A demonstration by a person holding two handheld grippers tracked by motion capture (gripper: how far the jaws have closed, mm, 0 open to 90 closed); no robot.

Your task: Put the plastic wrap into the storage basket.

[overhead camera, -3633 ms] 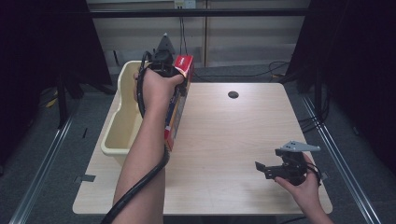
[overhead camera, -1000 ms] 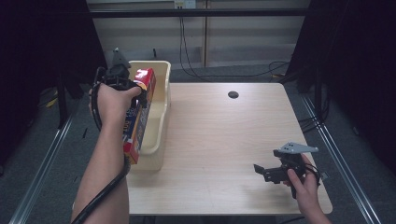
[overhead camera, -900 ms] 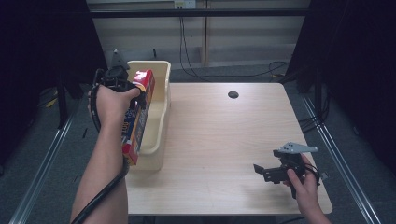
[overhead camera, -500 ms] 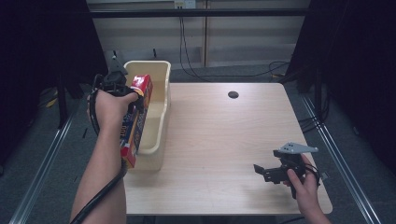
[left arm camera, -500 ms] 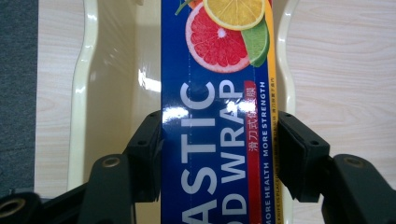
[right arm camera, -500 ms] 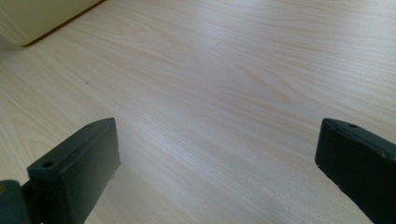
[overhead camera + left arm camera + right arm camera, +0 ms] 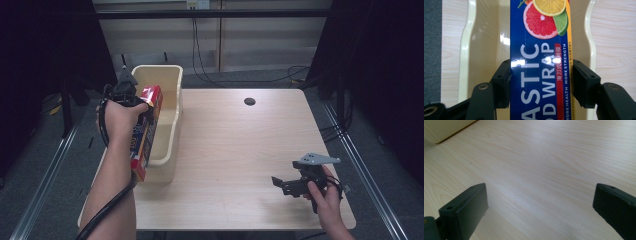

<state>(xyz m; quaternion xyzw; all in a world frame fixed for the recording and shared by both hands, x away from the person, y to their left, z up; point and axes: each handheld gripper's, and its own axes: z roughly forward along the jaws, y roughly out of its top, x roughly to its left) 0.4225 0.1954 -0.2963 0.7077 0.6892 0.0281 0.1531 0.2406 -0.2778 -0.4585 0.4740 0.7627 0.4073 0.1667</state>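
A long blue plastic-wrap box (image 7: 144, 137) with a red end and citrus pictures (image 7: 539, 50) hangs lengthwise over the cream bin (image 7: 172, 125). My left gripper (image 7: 142, 111) is shut on it, black pads (image 7: 580, 80) pressing both long sides. In the left gripper view (image 7: 540, 82) the bin's two rims (image 7: 589, 37) run on either side of the box. My right gripper (image 7: 278, 183) rests low near the table's front right, jaws wide apart (image 7: 540, 202) over bare wood with nothing between them.
The light wooden table (image 7: 240, 150) has a small round hole (image 7: 249, 101) at the back. The bin stands along the left edge; one corner of it (image 7: 444, 127) shows far off in the right gripper view. Dark floor and rails surround the table.
The left hand has sunk with the box, lowering it toward the bin. Since the oldest frame the box went from the bin's right side to above it. The right hand has kept still.
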